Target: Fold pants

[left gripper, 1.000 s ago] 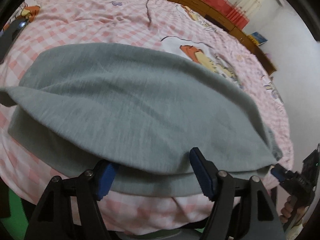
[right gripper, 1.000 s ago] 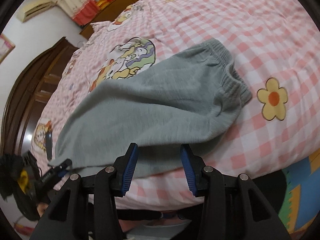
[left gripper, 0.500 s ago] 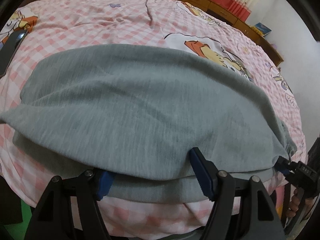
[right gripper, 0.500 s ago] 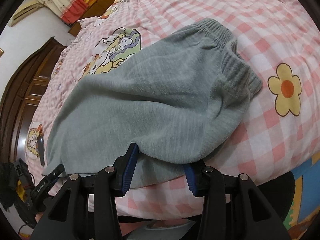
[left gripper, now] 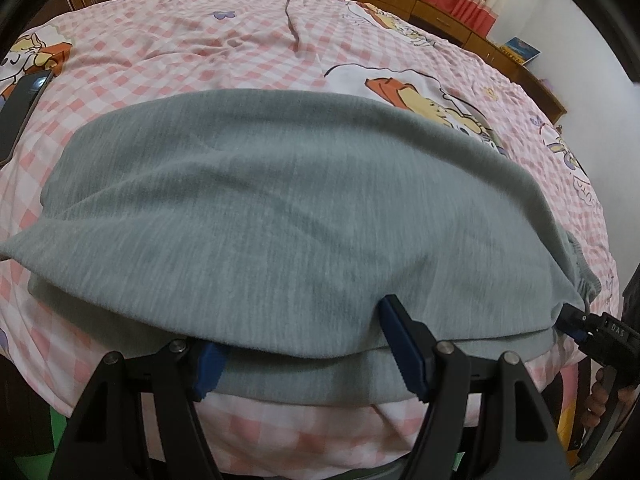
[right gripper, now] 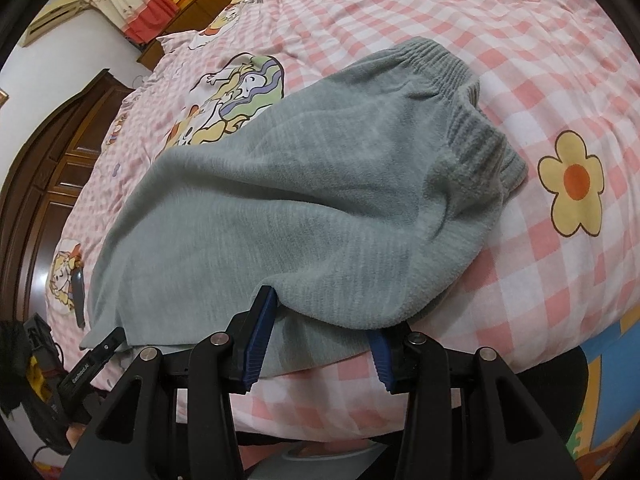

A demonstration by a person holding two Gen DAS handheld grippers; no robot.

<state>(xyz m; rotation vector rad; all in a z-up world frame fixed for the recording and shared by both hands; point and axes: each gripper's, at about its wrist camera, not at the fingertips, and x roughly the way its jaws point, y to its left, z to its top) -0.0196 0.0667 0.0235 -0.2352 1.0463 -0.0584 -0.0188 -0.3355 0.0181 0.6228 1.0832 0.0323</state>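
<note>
I see the grey pants point(left gripper: 288, 216) lying doubled over on the bed point(left gripper: 208, 52), draped over my left gripper point(left gripper: 308, 356) and right gripper point(right gripper: 320, 340). Both pairs of fingers point(right gripper: 260, 332) stand wide. The cloth hides one blue tip on each.

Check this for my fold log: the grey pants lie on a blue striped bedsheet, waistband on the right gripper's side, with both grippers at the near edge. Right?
One detail is wrong: the bedsheet is pink-and-white checked with cartoon prints, not blue striped, as the right wrist view shows. The rest holds: the grey pants lie on it, the ribbed waistband on the right gripper side, and the left gripper also at the near edge.
</note>
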